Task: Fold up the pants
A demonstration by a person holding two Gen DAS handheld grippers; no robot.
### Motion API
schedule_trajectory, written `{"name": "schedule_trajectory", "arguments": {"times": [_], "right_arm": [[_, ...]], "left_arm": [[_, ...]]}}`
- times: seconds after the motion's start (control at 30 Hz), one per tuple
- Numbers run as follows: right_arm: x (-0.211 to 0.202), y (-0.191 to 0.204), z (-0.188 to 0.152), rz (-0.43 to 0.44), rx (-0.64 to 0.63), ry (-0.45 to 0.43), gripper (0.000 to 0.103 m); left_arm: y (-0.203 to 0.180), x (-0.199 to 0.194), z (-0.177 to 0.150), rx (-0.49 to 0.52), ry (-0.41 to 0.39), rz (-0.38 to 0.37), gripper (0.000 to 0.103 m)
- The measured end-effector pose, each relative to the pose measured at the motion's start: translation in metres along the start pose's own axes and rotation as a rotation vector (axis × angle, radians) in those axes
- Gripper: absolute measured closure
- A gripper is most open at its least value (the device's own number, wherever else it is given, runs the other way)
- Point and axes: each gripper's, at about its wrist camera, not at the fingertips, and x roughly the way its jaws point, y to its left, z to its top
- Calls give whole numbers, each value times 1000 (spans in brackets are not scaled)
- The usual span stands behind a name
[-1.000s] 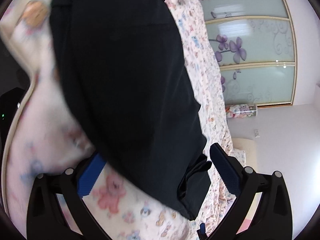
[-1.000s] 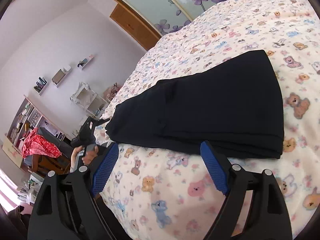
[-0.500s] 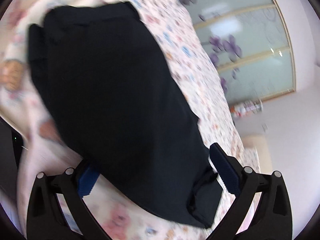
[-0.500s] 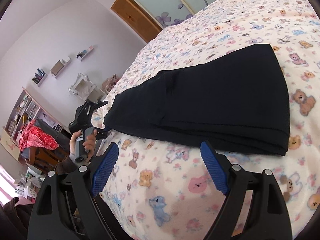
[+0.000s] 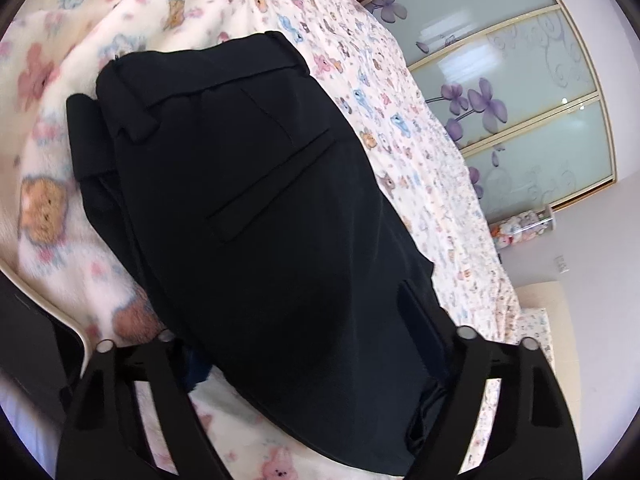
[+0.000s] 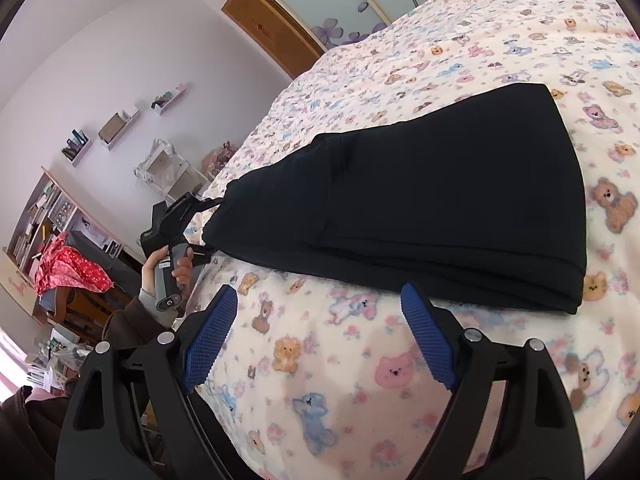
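Black pants lie folded into a thick stack on a bear-print blanket. In the left wrist view the pants fill the frame, waistband and back pocket on top. My left gripper is open, its fingers spread at either side of the near end of the pants, which cover the pads. It also shows in the right wrist view at the pants' left end, held by a hand. My right gripper is open and empty, just short of the pants' near edge.
The bed runs back to a sliding wardrobe with purple flowers. In the right wrist view there are a wooden door, wall shelves, a bookcase and a red cloth left of the bed.
The left gripper has swung and moved in over the pants' end, so its blue pads are now covered by cloth. The right gripper has edged closer to the pants, still open.
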Motion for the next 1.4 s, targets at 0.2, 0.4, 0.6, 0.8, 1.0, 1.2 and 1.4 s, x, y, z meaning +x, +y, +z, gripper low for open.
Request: {"name": "schedule_trajectory", "arguments": {"times": [0.2,0.4,0.6,0.8,1.0,1.2,1.4], "right_arm": [[0,0,-1,0,0,3,17],[-8,-2,-1,7,9,-23,17],[-21,-6,1,15,32,-63,17],[-34,-12,4,34,68,-107,17],[-45,-18,9,53,96,-148,17],[-50,-29,12,72,163,-178,17],[-61,-43,15,56,228,-236,17]], "left_arm": [[21,-4,5,-123,6,-2,39],[17,-1,8,-172,1,113,74],[-30,-7,2,50,-71,287,84],[-104,-13,-20,386,-185,435,86],[-167,-17,-50,601,-258,454,86],[-231,-3,-99,793,-288,420,87],[-289,23,-189,1112,-276,374,87]]}}
